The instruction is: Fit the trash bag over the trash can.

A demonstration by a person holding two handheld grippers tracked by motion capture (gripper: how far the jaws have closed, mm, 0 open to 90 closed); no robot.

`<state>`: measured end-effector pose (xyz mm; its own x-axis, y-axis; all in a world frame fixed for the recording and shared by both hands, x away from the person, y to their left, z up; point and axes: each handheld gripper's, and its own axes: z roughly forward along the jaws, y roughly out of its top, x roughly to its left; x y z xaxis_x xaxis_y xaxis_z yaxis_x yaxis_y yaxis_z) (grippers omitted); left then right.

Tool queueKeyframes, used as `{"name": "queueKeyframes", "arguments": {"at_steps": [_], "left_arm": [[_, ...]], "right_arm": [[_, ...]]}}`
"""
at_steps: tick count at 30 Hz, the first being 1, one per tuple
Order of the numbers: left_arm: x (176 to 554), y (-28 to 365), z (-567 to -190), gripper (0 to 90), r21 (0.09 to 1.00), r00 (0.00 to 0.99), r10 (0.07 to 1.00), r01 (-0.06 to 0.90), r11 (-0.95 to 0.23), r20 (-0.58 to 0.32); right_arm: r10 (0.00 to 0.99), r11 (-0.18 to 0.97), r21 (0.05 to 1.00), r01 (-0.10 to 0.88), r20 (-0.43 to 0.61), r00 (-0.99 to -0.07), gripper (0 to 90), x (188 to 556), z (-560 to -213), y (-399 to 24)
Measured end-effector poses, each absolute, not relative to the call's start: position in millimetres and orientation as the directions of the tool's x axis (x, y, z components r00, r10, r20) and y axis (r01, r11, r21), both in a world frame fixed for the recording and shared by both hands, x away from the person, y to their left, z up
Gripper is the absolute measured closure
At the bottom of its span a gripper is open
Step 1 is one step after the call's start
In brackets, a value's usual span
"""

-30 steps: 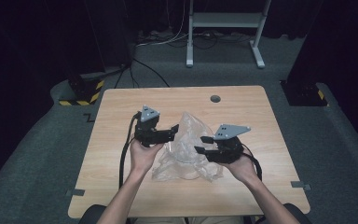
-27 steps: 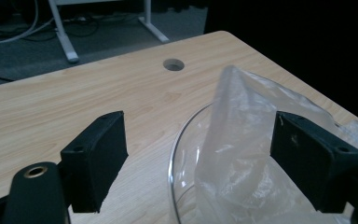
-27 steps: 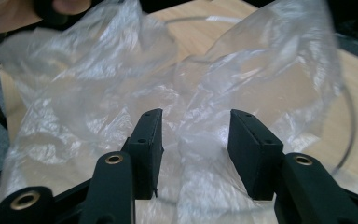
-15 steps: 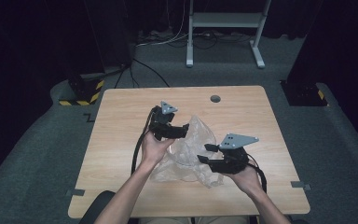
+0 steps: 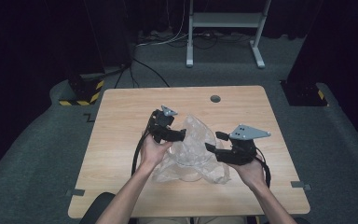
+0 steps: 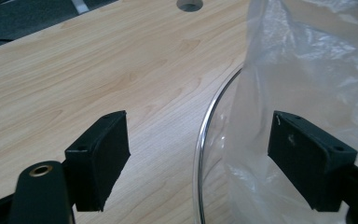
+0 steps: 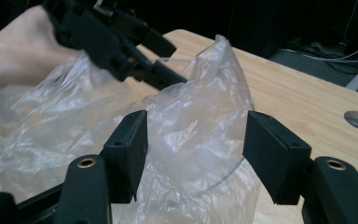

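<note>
My left gripper (image 6: 198, 158) and right gripper (image 7: 193, 156) both have jaws wide, holding nothing; clear plastic bag (image 5: 193, 151) crumpled mid-surface (image 5: 121, 116) between them looks light, soft, slippery; glass-like rim (image 6: 207, 126) inside, maybe fragile; I'd pinch a raised fold.

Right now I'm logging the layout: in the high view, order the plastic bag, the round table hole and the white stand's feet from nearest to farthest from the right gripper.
From the right gripper:
1. Plastic bag, right at its jaws.
2. Table hole, near the far edge.
3. White stand, on the floor beyond the table.
</note>
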<state>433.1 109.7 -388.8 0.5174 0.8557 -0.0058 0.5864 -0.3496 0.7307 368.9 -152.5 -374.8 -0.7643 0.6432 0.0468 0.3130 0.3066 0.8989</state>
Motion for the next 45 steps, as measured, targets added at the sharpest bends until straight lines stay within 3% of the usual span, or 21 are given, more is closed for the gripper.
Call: {"name": "queueKeyframes", "arguments": {"at_steps": [3,6,12,19,30,45], "left_arm": [[428.5,117.3,-388.3,20.3,0.745,0.510,0.859,0.586,-0.318,-0.034],[422.4,128.4,-385.6,20.2,0.752,0.506,0.854,0.609,-0.252,-0.123],[402.1,143.6,-380.7,21.0,0.777,0.495,0.857,0.593,-0.211,-0.145],[386.1,161.3,-380.7,21.1,0.790,0.462,0.873,0.589,-0.170,-0.156],[374.9,166.7,-379.4,20.9,0.803,0.446,0.884,0.575,-0.159,-0.144],[396.0,153.5,-379.2,17.3,0.823,0.492,0.854,0.547,-0.154,-0.168]], "right_arm": [[0.624,0.308,0.901,0.305,0.051,-0.779,41.1,375.7,-370.6,-150.3],[0.610,0.307,0.909,0.282,0.040,-0.791,47.3,381.4,-367.5,-145.9],[0.575,0.328,0.900,0.288,0.051,-0.816,61.3,400.2,-370.2,-133.5],[0.549,0.431,0.851,0.301,0.018,-0.836,66.3,421.6,-382.1,-110.8],[0.488,0.553,0.775,0.306,-0.004,-0.873,64.2,430.6,-387.6,-90.3],[0.486,0.420,0.858,0.297,0.064,-0.872,52.5,407.3,-371.4,-110.5]]}}
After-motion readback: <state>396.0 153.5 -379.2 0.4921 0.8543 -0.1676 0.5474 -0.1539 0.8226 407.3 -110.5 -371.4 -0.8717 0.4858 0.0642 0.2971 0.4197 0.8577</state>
